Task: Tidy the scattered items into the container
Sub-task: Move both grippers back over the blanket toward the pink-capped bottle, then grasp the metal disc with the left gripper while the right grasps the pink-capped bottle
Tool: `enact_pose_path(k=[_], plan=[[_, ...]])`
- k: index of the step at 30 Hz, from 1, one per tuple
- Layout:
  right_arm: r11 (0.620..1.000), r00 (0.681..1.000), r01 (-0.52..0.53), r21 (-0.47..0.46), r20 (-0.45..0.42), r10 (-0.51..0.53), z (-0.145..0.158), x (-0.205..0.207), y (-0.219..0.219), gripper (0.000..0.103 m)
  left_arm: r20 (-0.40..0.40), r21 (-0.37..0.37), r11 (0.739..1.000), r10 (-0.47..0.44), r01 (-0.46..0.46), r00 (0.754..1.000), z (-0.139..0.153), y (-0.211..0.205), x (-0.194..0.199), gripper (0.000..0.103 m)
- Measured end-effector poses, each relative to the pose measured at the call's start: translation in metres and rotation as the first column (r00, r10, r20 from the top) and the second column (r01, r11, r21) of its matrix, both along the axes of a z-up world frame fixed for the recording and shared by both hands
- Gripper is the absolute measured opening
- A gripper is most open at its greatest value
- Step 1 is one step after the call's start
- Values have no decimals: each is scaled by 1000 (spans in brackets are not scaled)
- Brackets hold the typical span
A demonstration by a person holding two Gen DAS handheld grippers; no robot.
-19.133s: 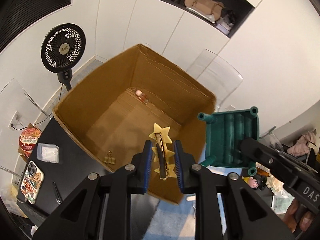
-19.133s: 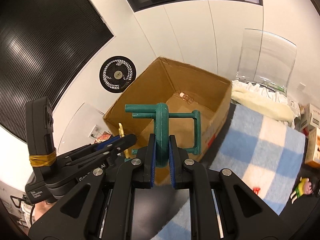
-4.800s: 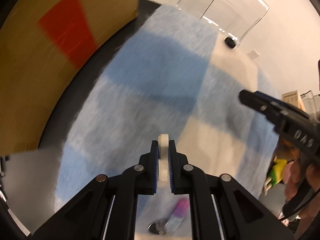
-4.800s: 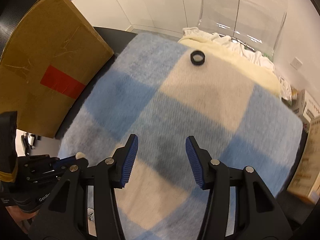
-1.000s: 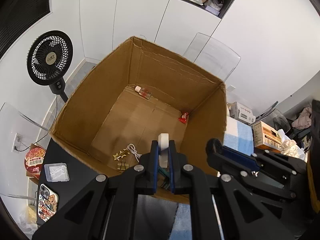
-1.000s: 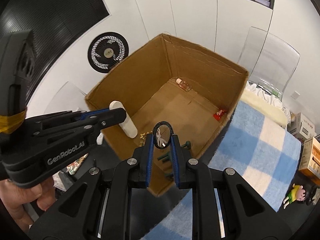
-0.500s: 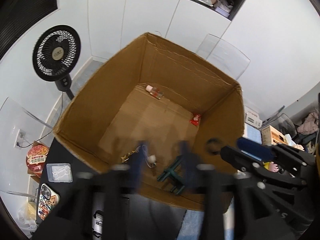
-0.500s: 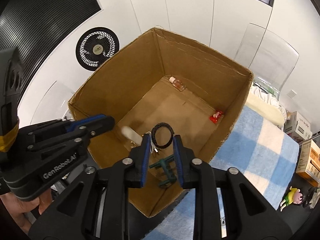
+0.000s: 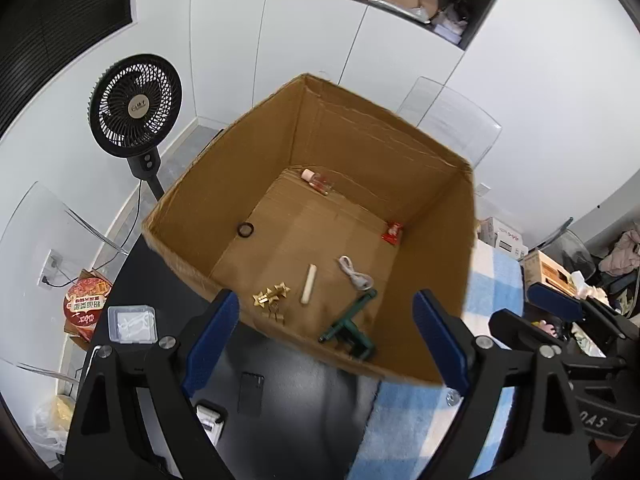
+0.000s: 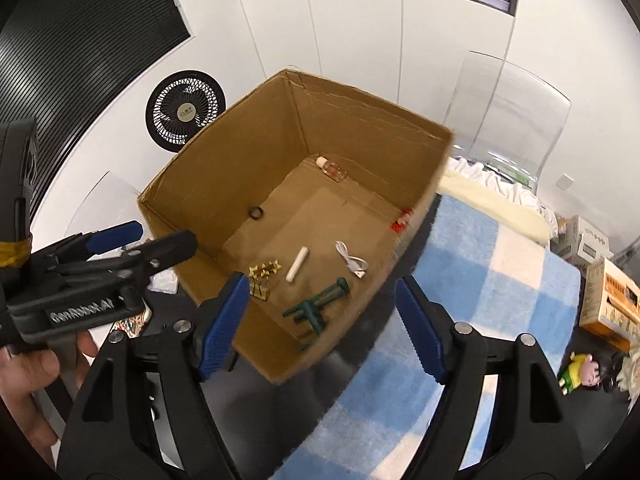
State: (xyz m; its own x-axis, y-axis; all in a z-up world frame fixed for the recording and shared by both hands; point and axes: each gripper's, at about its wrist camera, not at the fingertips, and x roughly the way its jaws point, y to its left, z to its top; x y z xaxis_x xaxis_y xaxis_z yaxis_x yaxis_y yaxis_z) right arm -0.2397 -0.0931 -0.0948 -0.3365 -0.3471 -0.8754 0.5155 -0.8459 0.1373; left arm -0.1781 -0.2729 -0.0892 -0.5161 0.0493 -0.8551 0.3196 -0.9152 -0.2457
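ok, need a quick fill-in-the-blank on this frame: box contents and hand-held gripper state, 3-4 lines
1. The white stick lies on the floor of the cardboard ____.
2. The black ring lies beside the box's ____ wall in the left wrist view.
3. Nothing sits between the pads of the left hand-held gripper, whose jaws are ____.
4. The green clamp lies ____ the box.

Missing words: box; left; opening; inside

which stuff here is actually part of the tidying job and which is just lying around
Part of the job:
cardboard box, the container
white stick, black ring, green clamp, gold star clips, white cable, small bottle and red packet, all inside it

Just lying about:
fan
phone
clear plastic case
toy figure beside the blue checked blanket
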Motion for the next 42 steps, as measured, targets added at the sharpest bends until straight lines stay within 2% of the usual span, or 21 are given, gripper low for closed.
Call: enact_pose_path(k=[7,12,16,18,25,31,32,34,37,39,41,42], plan=[[1000,999,29,4,-22,-29,13,39,53,78,-18,12,999,-39,40,999,20,43,34,88],[997,996,81,7,-36,-81,20,69,106,84,-23,-11,996,-87,87,996,32,84,53,88],[992,991,128,4,-33,-128,20,85,153,91,-13,-11,992,-123,123,992,35,117,63,88],[987,986,163,3,-23,-162,17,94,179,91,-1,-15,989,-149,149,989,30,138,68,88],[969,969,245,31,33,-246,-8,118,258,91,74,60,973,-225,221,972,-9,204,77,88],[972,970,232,34,71,-234,-30,125,291,90,161,68,978,-207,198,965,-47,245,83,88],[974,972,223,33,74,-225,-33,126,293,89,176,67,979,-199,190,964,-53,250,84,88],[980,977,196,37,84,-198,-42,122,296,77,196,94,981,-186,170,963,-65,258,84,87],[988,983,147,39,106,-150,-56,116,296,73,220,132,983,-151,124,964,-87,268,81,87],[994,987,108,34,112,-111,-66,111,293,72,227,142,984,-134,103,965,-99,275,77,81],[996,988,82,29,126,-85,-75,103,292,72,242,141,987,-115,82,964,-114,283,72,64],[997,988,70,20,138,-72,-82,98,291,72,253,133,988,-104,72,962,-122,287,69,62]])
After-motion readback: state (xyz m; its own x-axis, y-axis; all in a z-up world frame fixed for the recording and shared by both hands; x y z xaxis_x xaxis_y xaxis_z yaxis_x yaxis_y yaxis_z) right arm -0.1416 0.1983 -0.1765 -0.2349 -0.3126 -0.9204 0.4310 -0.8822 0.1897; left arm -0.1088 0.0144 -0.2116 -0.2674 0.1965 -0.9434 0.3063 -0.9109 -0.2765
